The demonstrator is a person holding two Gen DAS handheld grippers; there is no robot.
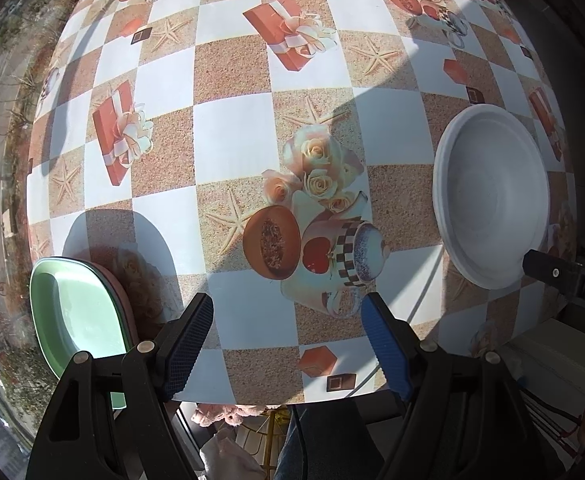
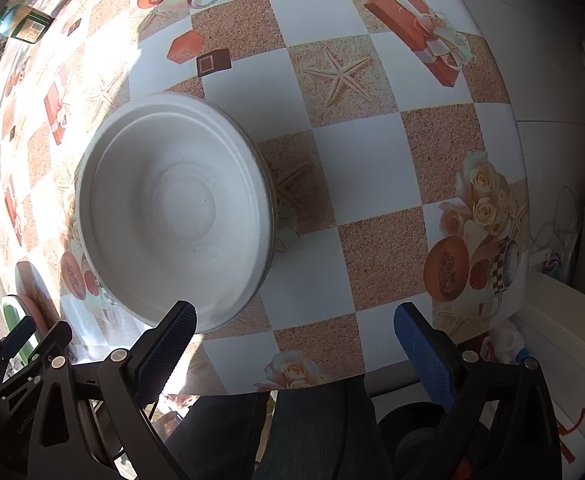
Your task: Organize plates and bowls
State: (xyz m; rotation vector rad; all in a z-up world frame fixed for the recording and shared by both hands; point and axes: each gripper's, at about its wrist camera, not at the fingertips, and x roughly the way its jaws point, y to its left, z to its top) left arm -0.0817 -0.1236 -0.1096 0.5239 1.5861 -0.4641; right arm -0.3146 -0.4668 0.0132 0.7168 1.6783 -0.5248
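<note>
The left gripper (image 1: 288, 344) is hanging over the near edge of the surface (image 1: 232, 140) with its jaws apart and nothing between them. The right gripper (image 2: 292, 344) is likewise standing wide and empty. The white bowl (image 2: 174, 210) is sitting by the near edge, the green plate (image 1: 78, 312) lying stacked at the near left corner.

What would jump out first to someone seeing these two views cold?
The white bowl stands out, sitting upright on the busy checkered tablecloth, just ahead of the open right gripper. In the left view, a green plate stacked on a pink one lies at the table's near left edge, beside the open, empty left gripper.
</note>
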